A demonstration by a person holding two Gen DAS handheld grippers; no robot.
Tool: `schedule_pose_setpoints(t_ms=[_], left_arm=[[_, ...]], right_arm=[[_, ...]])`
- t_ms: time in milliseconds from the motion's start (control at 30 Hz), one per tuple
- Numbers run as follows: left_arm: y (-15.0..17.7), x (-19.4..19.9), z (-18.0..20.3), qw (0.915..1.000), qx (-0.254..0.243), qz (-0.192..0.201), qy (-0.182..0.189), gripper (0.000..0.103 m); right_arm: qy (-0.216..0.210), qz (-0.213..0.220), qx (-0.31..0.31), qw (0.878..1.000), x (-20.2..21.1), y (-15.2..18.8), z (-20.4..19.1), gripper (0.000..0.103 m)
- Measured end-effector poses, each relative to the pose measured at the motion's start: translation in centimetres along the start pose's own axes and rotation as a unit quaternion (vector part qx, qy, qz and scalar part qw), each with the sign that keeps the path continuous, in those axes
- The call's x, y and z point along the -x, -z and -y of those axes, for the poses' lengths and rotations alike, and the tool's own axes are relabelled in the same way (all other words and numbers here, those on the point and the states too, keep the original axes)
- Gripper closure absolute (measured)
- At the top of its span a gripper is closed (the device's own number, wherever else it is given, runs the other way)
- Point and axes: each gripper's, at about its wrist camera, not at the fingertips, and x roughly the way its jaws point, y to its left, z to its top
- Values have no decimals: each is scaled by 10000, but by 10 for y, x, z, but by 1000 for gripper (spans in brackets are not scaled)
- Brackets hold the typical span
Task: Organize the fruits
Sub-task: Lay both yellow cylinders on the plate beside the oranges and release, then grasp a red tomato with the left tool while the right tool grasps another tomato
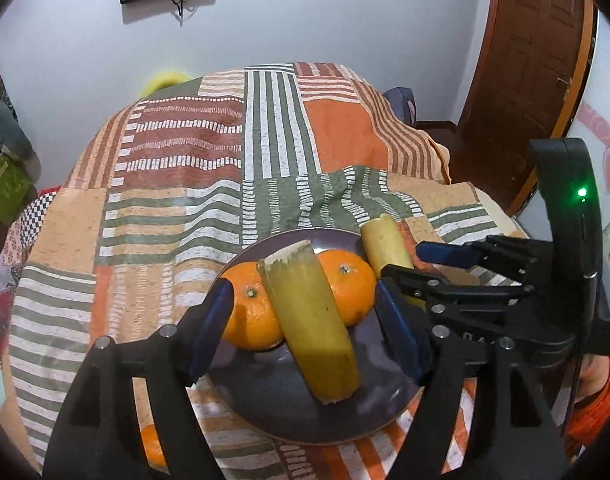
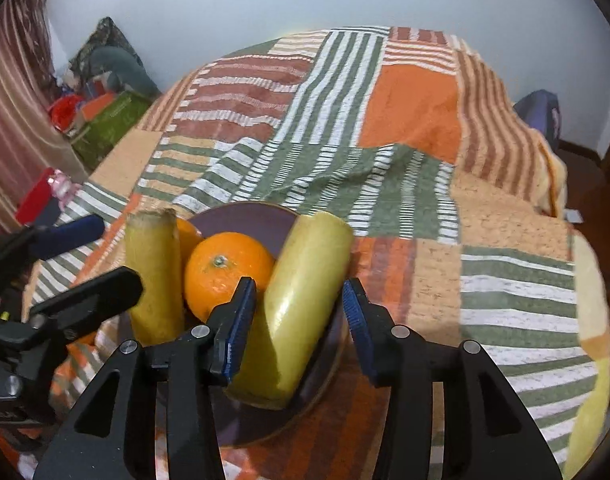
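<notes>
Left gripper (image 1: 301,324), ours, stands wide around the near banana piece (image 1: 311,320), pads clear of it; right gripper (image 2: 299,320) sits half-open about the second banana piece (image 2: 301,308), apparently not pressing. Both pieces rest on the purple plate (image 1: 273,404) among two oranges (image 1: 249,312), upon the striped cloth (image 1: 177,200). We judge release cleanest by withdrawing straight back, leaving the fruit undisturbed. Only the left view shows a third orange (image 1: 153,448) off the plate; only the right shows the red object (image 2: 37,196)
</notes>
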Motion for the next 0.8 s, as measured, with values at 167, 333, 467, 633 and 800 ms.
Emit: schedule_pose_setpoints(t_ms=[167,333,467,633,800], left_arm=[[8,20,-6,9999,118,21,53,30],[17,57,-13,9998,154,147,29,30],[27,87,-17,9996,161,228,-4,30],[55,126,-19,9996,175,226,-35,30],[90,148,-21,9996,232,138,-25,25]], right_arm=[[28,122,96,9999,25,5,-5,60],[202,416,392,9982,68,16,-21,53],[289,677,507,9960,106,26,-34,46],[405,865,600,9936,144,48,-48,37],[452,840,638,9934,161,78,-57,34]])
